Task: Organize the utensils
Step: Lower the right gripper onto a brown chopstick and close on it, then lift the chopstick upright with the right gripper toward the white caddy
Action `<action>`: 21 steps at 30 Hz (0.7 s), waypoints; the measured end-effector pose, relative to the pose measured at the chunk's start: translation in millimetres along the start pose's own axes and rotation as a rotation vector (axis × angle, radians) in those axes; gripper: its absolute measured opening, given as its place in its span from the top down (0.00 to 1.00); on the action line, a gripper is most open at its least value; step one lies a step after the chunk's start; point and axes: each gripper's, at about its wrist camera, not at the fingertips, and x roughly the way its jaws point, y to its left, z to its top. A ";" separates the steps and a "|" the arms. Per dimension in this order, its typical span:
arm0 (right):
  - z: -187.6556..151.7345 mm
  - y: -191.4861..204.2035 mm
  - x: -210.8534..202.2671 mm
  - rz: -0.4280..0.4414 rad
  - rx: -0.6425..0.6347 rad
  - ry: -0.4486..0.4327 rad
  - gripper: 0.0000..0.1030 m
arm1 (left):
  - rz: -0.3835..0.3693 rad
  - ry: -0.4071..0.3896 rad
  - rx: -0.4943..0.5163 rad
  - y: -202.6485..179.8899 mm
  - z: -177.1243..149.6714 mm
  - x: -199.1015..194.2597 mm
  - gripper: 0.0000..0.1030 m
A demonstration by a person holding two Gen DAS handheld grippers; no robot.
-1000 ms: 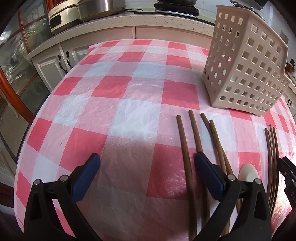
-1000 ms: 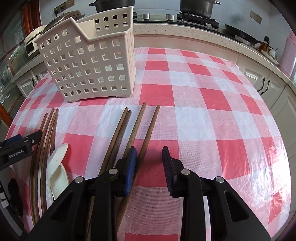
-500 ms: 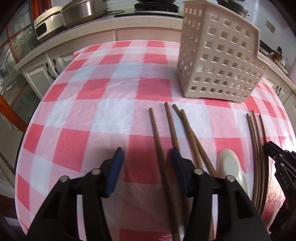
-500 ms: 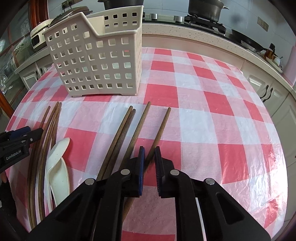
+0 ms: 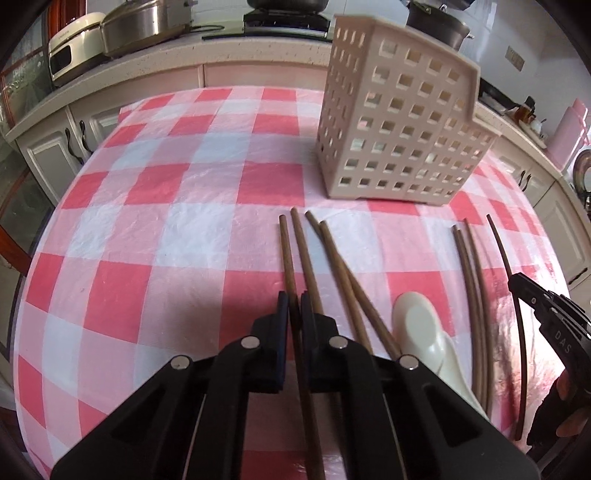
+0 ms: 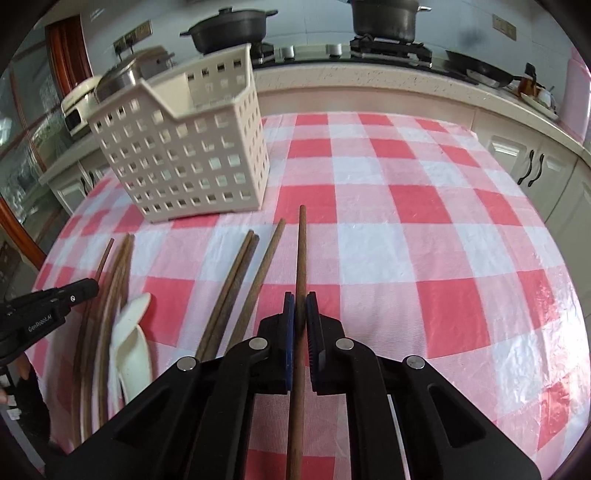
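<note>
Several thick brown wooden sticks lie side by side on the red-and-white checked tablecloth (image 5: 184, 229). My left gripper (image 5: 294, 314) is shut on the leftmost stick (image 5: 286, 254). My right gripper (image 6: 300, 314) is shut on the rightmost stick (image 6: 302, 251), which points straight ahead. A beige perforated utensil basket (image 5: 399, 133) stands upright behind the sticks; it also shows in the right wrist view (image 6: 184, 155). White spoons (image 5: 421, 328) lie beside thin dark chopsticks (image 5: 469, 280).
The other sticks (image 6: 240, 280) lie between the two held ones. The table's round edge drops off on all sides. Kitchen counters with pots (image 6: 229, 29), a rice cooker (image 5: 70, 51) and cabinets ring the table.
Both grippers moved in over the sticks and closed: the left on the leftmost stick, the right on the rightmost stick. The right stick now points straight ahead instead of slanting.
</note>
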 end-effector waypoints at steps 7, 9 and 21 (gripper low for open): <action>9.4 5.9 -34.0 0.011 -0.009 -0.100 0.91 | -0.019 -0.091 0.014 -3.3 3.9 -30.2 0.93; 10.2 9.7 -45.1 0.006 -0.020 -0.134 0.91 | -0.016 -0.134 0.021 -4.7 4.2 -42.5 0.94; 7.0 20.7 -98.0 0.014 -0.037 -0.291 0.91 | -0.003 -0.329 0.037 -9.2 -0.1 -108.9 0.94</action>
